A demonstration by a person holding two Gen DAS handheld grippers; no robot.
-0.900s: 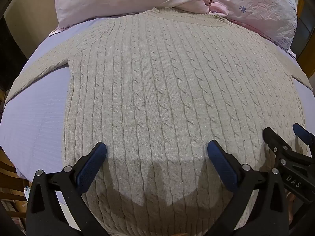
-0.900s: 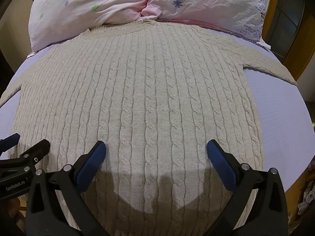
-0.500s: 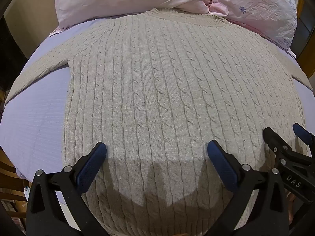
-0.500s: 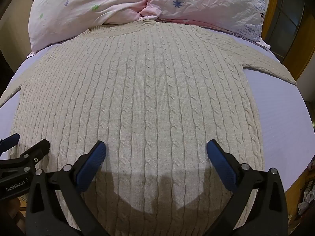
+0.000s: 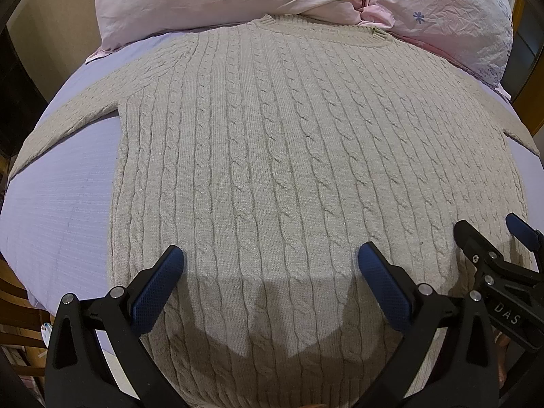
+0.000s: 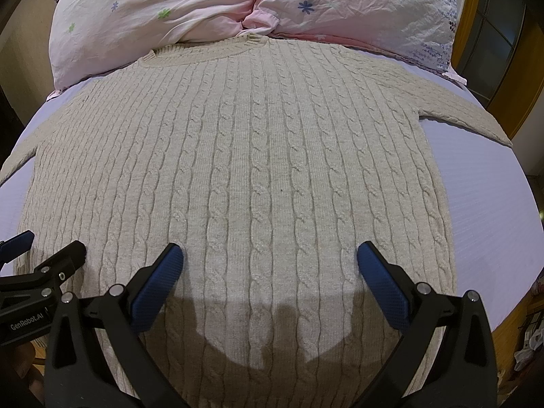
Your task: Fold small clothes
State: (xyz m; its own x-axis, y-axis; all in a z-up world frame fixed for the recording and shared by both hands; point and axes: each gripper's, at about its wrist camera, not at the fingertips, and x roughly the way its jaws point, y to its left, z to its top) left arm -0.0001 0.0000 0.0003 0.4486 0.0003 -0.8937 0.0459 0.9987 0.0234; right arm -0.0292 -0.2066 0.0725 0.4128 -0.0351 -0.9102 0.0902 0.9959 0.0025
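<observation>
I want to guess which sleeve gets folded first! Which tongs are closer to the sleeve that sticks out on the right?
The right tongs. They hover open over the sweater's lower right part, the right sleeve up on their side. The left tongs hover open over its left part, farther away.

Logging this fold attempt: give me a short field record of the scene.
garment: sweater, beige cable knit, spread flat, unfolded
surface: bed sheet, lilac
behind collar: pink pillows
sleeves: spread out to both sides
left gripper: open, near hem, holding nothing
right gripper: open, near hem, holding nothing
</observation>
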